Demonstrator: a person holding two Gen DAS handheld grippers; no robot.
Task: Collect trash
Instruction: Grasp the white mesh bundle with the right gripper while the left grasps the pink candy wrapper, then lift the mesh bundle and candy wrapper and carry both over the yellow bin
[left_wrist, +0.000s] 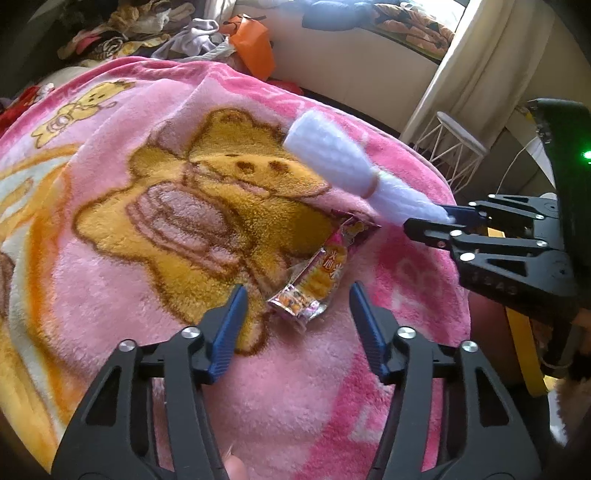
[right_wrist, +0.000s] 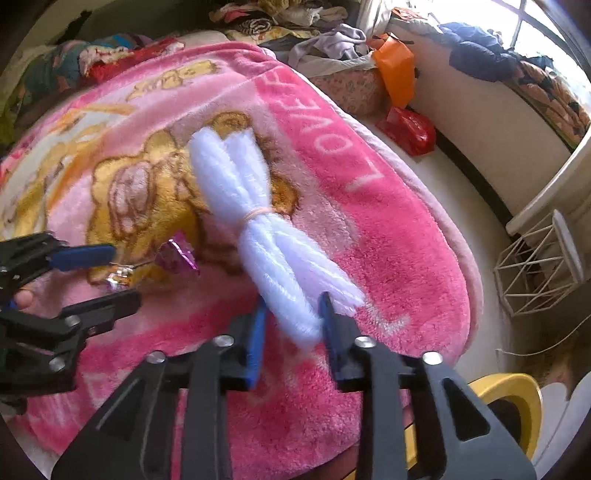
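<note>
A crumpled pink and orange snack wrapper lies on the pink bear blanket. My left gripper stands open just above it. Its blue pads flank the wrapper's near end without pressing on it. From the right wrist view the same wrapper shows beside the left gripper. My right gripper is shut on one end of a white foam bundle tied with a rubber band. The bundle sticks out over the blanket from the right gripper.
Piled clothes and an orange bag lie beyond the blanket. A red bag sits on the pale floor, and a white wire stand is at the right. A yellow container shows under the right gripper.
</note>
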